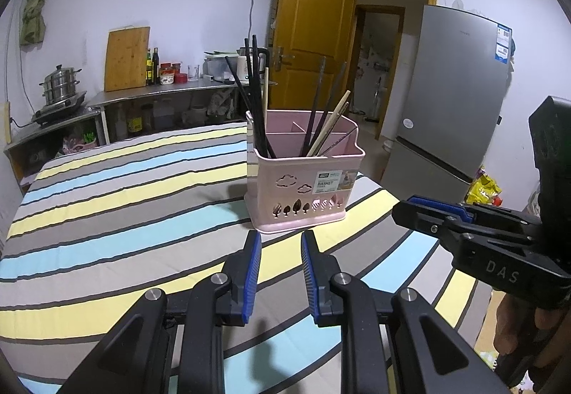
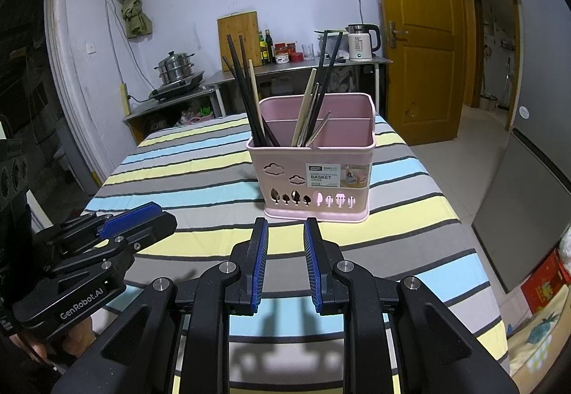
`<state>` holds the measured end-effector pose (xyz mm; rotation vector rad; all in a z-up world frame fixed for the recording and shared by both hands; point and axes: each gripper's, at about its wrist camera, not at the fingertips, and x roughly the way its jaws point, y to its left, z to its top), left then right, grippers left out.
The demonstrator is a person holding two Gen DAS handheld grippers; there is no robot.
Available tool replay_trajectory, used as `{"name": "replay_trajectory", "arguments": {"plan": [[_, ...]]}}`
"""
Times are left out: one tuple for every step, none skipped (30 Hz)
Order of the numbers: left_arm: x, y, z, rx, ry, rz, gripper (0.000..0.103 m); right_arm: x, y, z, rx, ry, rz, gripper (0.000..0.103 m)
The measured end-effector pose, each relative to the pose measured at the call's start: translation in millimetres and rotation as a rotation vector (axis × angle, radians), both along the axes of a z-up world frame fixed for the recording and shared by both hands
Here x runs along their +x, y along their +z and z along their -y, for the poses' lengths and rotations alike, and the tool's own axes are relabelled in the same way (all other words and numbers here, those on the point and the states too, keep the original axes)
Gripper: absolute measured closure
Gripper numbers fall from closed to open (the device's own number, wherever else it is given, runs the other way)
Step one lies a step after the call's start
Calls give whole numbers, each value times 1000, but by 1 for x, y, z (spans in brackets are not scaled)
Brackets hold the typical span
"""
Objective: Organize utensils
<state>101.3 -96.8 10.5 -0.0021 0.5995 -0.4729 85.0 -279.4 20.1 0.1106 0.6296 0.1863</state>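
Observation:
A pink utensil basket (image 1: 303,180) (image 2: 314,172) stands upright on the striped tablecloth (image 1: 107,197) (image 2: 178,158). Black chopsticks (image 1: 255,90) (image 2: 246,90) lean in its left compartment. Dark and pale wooden chopsticks (image 1: 328,119) (image 2: 314,101) lean in the middle one. My left gripper (image 1: 281,237) hovers just short of the basket, open, with nothing between its blue pads. My right gripper (image 2: 286,226) also sits in front of the basket, open and empty. Each gripper appears from the side in the other's view: the right gripper (image 1: 414,208), the left gripper (image 2: 157,212).
Behind the table runs a steel counter (image 1: 160,92) with a steamer pot (image 1: 59,85), a cutting board (image 1: 126,58), bottles and a kettle (image 2: 362,42). A grey fridge (image 1: 453,90) stands to the right, beside an open yellow door (image 1: 310,30). The table's right edge drops to a tiled floor (image 2: 464,144).

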Motion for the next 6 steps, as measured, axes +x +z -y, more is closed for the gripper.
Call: {"name": "replay_trajectory", "arguments": {"plan": [[0, 0, 0, -1, 0, 0, 81, 0, 0, 0, -1, 0, 1, 82], [0, 0, 0, 0, 3, 0, 81, 0, 0, 0, 0, 0, 0, 82], [0, -1, 0, 2, 5, 1, 81, 0, -1, 0, 0, 1, 0, 82], [1, -1, 0, 2, 5, 0, 81, 0, 0, 0, 0, 1, -1, 82], [0, -1, 0, 2, 5, 0, 81, 0, 0, 0, 0, 0, 0, 82], [0, -1, 0, 3, 5, 0, 81, 0, 0, 0, 0, -1, 0, 82]]}}
